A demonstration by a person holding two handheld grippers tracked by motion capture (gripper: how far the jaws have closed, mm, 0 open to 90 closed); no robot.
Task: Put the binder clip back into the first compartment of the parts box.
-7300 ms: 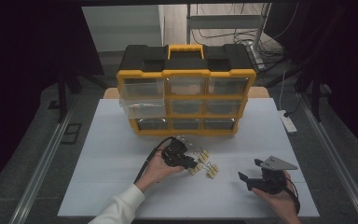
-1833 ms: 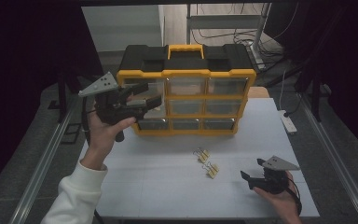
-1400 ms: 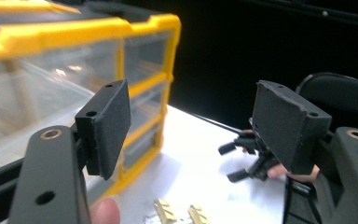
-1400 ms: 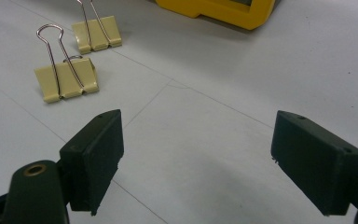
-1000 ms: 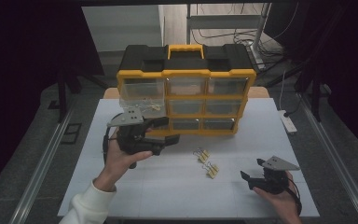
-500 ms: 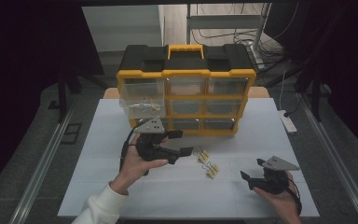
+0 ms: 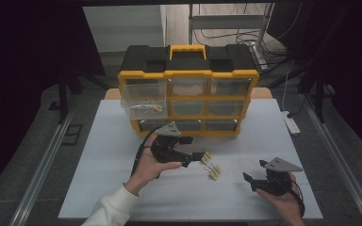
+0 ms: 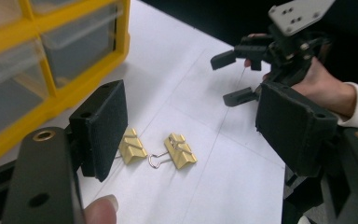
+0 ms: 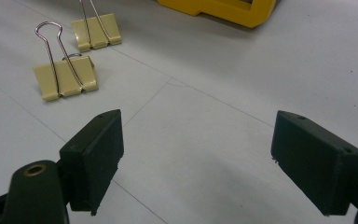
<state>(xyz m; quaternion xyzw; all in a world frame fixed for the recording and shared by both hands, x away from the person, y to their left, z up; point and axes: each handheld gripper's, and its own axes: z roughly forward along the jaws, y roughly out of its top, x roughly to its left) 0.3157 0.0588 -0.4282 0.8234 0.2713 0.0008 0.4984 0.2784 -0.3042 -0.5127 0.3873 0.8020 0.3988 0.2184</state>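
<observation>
Two gold binder clips lie side by side on the white table, one point(image 7: 206, 157) nearer the box and one point(image 7: 215, 172) nearer me. My left gripper point(image 7: 193, 152) hovers low just left of them, open and empty. In the left gripper view both clips point(image 8: 133, 145) point(image 8: 181, 150) lie ahead between the open pads point(image 8: 100, 123). My right gripper point(image 7: 254, 171) rests on the table at the front right, open, with nothing in it. Its own view has the clips point(image 9: 67, 77) point(image 9: 95, 30) at the upper left, well beyond its spread pads point(image 9: 95, 154).
A yellow and black drawer cabinet point(image 7: 188, 75) stands at the back of the table. Its left middle drawer point(image 7: 143, 108) is pulled out and holds some clips. A white power strip point(image 7: 291, 123) lies off the table's right edge.
My left gripper has come down from in front of the open drawer and moved right, ending just beside the two clips. The right gripper has stayed still.
</observation>
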